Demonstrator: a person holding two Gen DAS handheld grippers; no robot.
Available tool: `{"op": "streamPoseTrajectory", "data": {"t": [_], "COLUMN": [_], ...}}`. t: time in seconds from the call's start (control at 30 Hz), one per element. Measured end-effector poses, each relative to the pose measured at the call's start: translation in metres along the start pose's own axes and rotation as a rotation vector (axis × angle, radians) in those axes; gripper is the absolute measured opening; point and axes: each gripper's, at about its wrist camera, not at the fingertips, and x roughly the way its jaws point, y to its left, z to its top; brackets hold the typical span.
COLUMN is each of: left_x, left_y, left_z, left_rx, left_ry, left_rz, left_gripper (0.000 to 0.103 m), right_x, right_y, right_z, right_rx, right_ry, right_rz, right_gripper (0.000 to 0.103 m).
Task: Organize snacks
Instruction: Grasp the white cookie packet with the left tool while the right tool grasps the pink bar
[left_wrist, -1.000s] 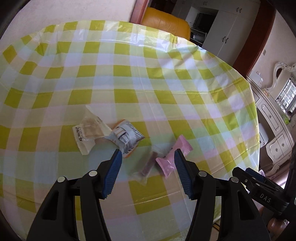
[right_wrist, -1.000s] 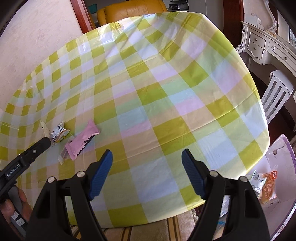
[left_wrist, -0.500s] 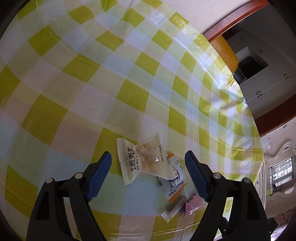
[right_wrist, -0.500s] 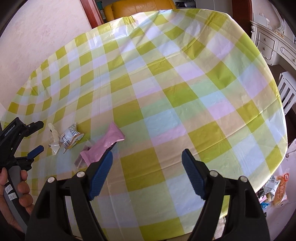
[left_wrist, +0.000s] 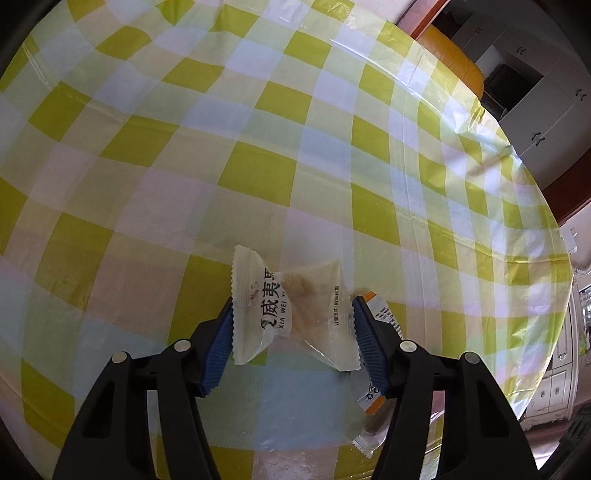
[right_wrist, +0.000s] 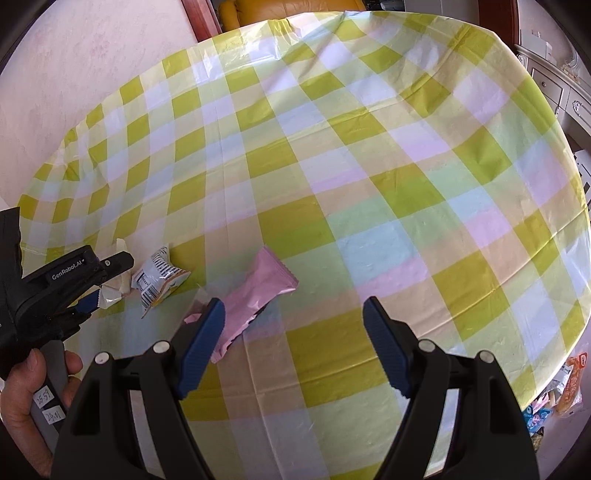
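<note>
From your left wrist view, the left tool (left_wrist: 291, 332) straddles the clear snack packet (left_wrist: 291, 314) on the checked counter (left_wrist: 258, 147), its jaws closing with the packet between the blue pads (left_wrist: 218, 343), which sit at the packet's two crimped ends; a firm pinch cannot be confirmed. The packet's long axis runs straight across the gap, pad to pad. A striped orange-edged packet (left_wrist: 373, 395) lies just beside and partly under the right-hand finger.

From your right wrist view, the right tool (right_wrist: 293, 343) stands wide and holds nothing. The pink packet (right_wrist: 255, 299) lies by its left pad, long axis slanting up to the right. No container for the snacks is in view.
</note>
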Motion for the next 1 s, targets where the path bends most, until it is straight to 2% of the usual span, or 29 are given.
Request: {"op": "streamPoseTrajectory", "data": {"t": [0.1,0.37,0.6,0.67,0.83,0.9,0.97,1.0], "left_x": [0.0,-0.005,-0.018,-0.02,-0.024,-0.025,-0.026,-0.027], "left_y": [-0.004,-0.003,0.002,0.002,0.003,0.003,0.002,0.002], "left_z": [-0.002,-0.005,-0.006,-0.006,-0.006,-0.007,-0.007,-0.007], "left_rx": [0.043,0.07,0.051,0.048,0.041,0.041,0.042,0.042], "left_ry": [-0.007,-0.033,-0.073,-0.076,-0.082,-0.085,-0.089,-0.091], "left_rz": [0.025,0.047,0.017,0.009,-0.003,-0.005,-0.008,-0.009], "left_gripper": [0.042,0.037,0.037,0.037,0.037,0.037,0.037,0.037], "right_x": [0.007,0.02,0.033,0.035,0.038,0.038,0.038,0.037], "right_y": [0.007,0.018,0.025,0.027,0.029,0.029,0.028,0.028], "right_z": [0.001,0.004,0.005,0.004,0.001,0.0,0.0,0.0], "right_rx": [-0.011,-0.029,-0.05,-0.066,-0.09,-0.099,-0.105,-0.107], "right_ry": [0.011,0.022,0.038,0.047,0.055,0.051,0.047,0.046], "right_rz": [-0.004,-0.04,-0.071,-0.082,-0.105,-0.119,-0.126,-0.128], "right_gripper": [0.077,0.077,0.076,0.061,0.05,0.042,0.028,0.026]}}
